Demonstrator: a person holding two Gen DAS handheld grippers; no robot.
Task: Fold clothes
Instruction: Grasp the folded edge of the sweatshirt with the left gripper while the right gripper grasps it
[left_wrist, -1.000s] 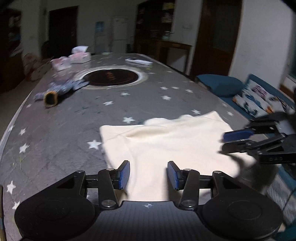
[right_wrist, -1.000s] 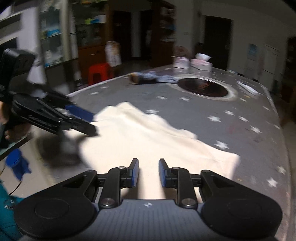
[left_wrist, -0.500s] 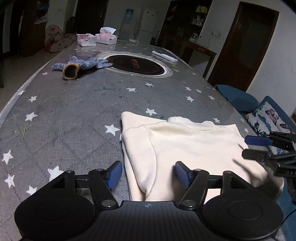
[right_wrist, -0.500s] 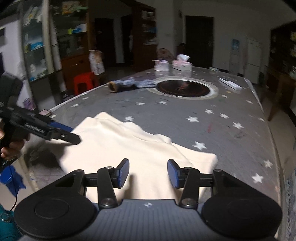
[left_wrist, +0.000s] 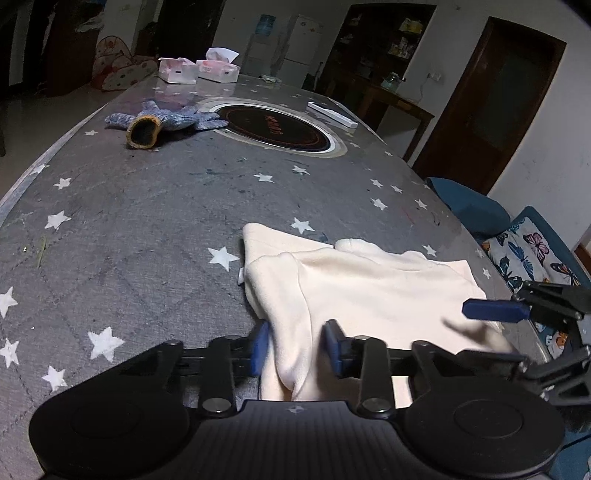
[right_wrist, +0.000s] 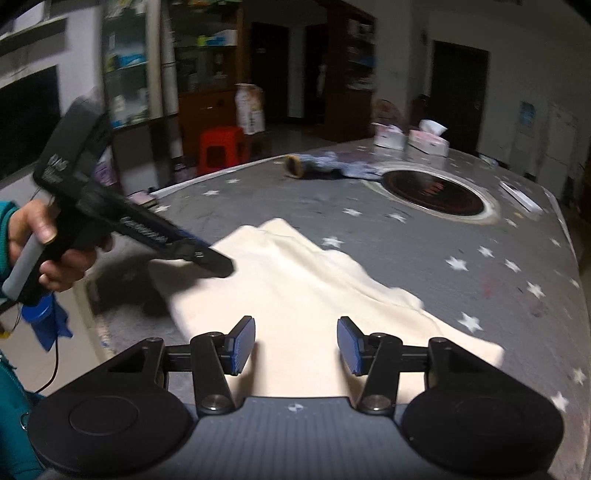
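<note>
A cream garment (left_wrist: 369, 291) lies folded flat on the grey star-patterned table (left_wrist: 147, 221), close to its near edge. My left gripper (left_wrist: 295, 349) is at the garment's left side. Its jaws are closing, and a bunched fold of the cloth fills the gap between the blue pads. The right wrist view shows that gripper (right_wrist: 221, 264) from the side, held by a hand, its tip on the cloth. My right gripper (right_wrist: 295, 347) stands open low over the garment's (right_wrist: 295, 288) near right part, pads apart. It also shows at the right edge of the left wrist view (left_wrist: 487, 332).
A knit work glove (left_wrist: 162, 120) lies beside a round inset hob (left_wrist: 277, 127) at the table's middle. Two tissue boxes (left_wrist: 199, 70) and a white bar (left_wrist: 332, 114) sit farther back. A blue sofa cushion (left_wrist: 472, 210) is beyond the right edge, a red stool (right_wrist: 221, 147) on the floor.
My left gripper shifted to the garment's left edge, spread wide, then narrowed onto a fold of cloth. My right gripper's jaws widened from nearly together to well apart.
</note>
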